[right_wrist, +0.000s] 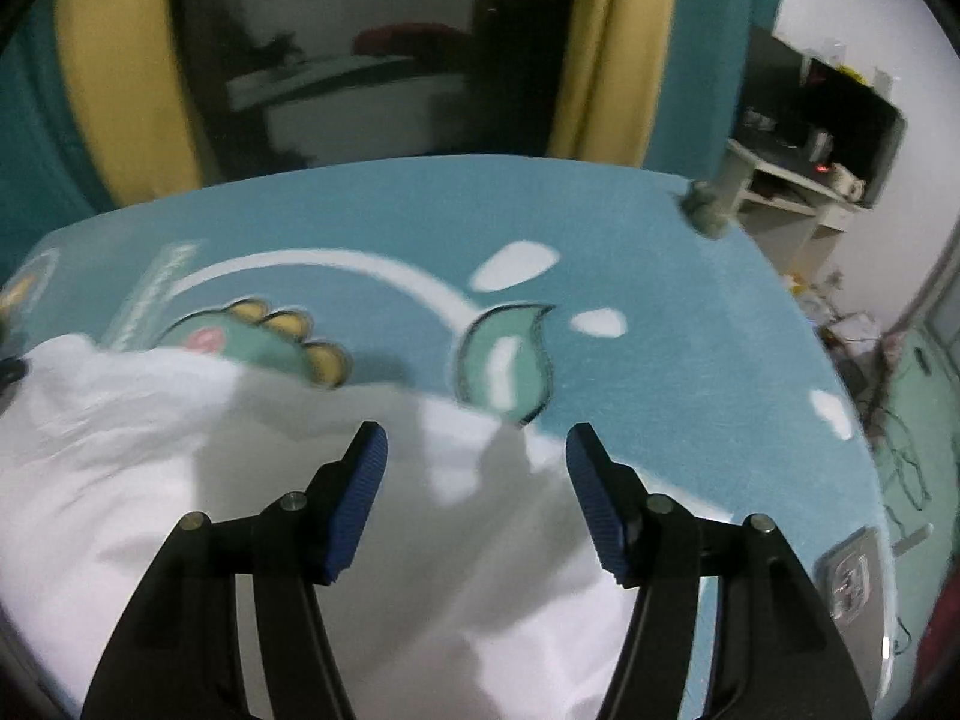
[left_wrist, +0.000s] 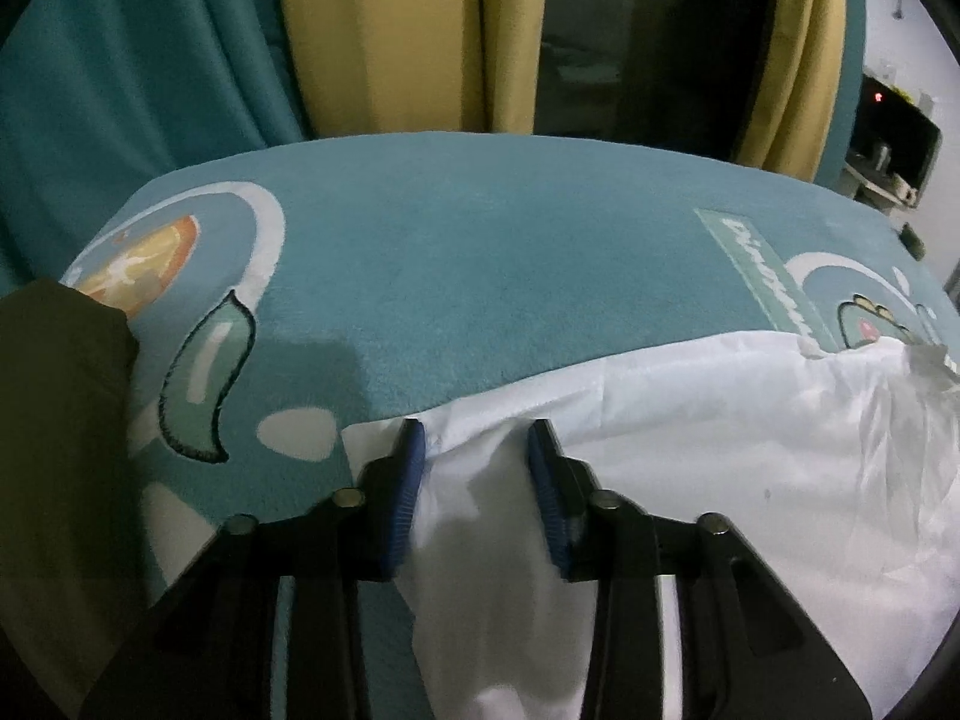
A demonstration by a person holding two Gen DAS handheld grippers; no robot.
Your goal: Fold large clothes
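A large white garment point(left_wrist: 750, 450) lies rumpled on a teal dinosaur-print blanket point(left_wrist: 480, 270). My left gripper point(left_wrist: 477, 438) sits at the garment's far left edge. A bunched fold of the white cloth fills the gap between its blue pads point(left_wrist: 411, 468) and touches both. In the right wrist view the same garment point(right_wrist: 150, 450) covers the lower left. My right gripper point(right_wrist: 477, 444) hangs open just above the garment's right part with nothing between its fingers. The blanket point(right_wrist: 660, 312) shows beyond it.
A dark olive mass point(left_wrist: 54, 420) fills the left edge of the left wrist view. Yellow and teal curtains point(left_wrist: 384, 30) hang behind the far edge. A white shelf unit point(right_wrist: 798, 180) stands at the right, with floor clutter and a power strip point(right_wrist: 852, 582) below.
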